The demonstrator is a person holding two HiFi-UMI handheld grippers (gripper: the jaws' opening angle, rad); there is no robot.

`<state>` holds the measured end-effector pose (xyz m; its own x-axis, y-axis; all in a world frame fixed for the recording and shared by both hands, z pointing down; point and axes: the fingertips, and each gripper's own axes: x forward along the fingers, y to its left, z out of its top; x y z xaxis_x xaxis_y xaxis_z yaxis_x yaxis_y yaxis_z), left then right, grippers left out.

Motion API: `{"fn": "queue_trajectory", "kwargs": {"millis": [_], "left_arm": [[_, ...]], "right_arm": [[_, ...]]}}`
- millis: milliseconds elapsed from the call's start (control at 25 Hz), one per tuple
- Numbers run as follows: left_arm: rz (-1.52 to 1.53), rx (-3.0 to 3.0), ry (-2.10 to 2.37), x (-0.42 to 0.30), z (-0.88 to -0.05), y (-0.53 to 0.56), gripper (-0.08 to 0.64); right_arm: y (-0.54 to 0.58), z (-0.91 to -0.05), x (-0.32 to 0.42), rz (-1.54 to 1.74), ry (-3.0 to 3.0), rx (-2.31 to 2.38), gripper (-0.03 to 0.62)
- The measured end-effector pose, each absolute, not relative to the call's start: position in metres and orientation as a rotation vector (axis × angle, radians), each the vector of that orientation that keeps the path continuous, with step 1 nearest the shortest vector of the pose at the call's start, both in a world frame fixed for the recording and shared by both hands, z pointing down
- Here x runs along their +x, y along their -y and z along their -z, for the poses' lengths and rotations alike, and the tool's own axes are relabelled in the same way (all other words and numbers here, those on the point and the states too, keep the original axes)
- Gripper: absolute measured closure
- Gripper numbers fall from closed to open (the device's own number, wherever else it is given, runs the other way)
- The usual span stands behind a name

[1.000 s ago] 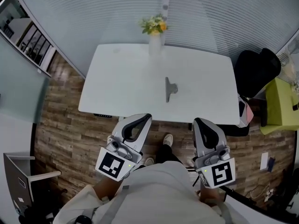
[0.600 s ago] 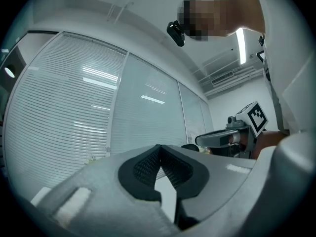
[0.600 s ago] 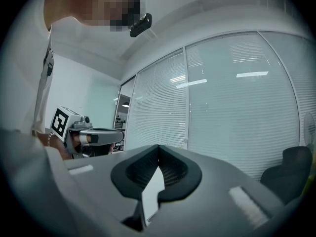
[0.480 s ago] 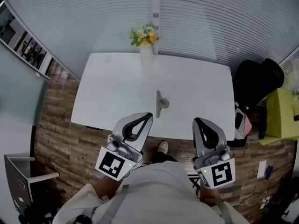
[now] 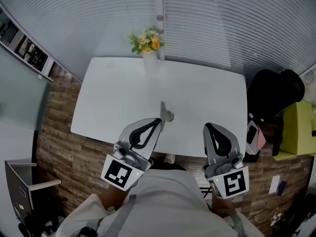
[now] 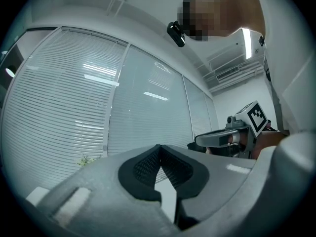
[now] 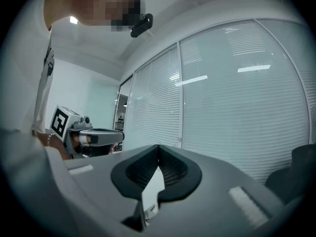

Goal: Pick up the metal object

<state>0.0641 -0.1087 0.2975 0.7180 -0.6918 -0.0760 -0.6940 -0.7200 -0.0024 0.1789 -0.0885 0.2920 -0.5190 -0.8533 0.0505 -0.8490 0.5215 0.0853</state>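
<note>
The white table [image 5: 113, 98] stands on a wood-plank floor [image 5: 54, 137] before window blinds [image 5: 222, 28]. The metal object [image 5: 165, 114] lies near its 6 o'clock edge, flowers [image 5: 144, 41] at 12. Left gripper [image 5: 157, 122] and right gripper [image 5: 208, 128], jaws together and empty, hover there.

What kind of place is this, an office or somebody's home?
Probably an office, perhaps a small meeting room. A plain white table stands against a long wall of slatted blinds, with what looks like a black chair beside it. A vase of flowers is the only decoration.
</note>
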Motion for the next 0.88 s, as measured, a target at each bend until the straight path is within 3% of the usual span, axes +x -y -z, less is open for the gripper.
{"fn": "queue_trajectory", "kwargs": {"millis": [880], "left_arm": [[-0.097,-2.887,-1.155,0.009,-0.299,0.174,0.558]], "right_arm": [[0.153,-0.291,0.131,0.088,2.628,1.527,0.588]]}}
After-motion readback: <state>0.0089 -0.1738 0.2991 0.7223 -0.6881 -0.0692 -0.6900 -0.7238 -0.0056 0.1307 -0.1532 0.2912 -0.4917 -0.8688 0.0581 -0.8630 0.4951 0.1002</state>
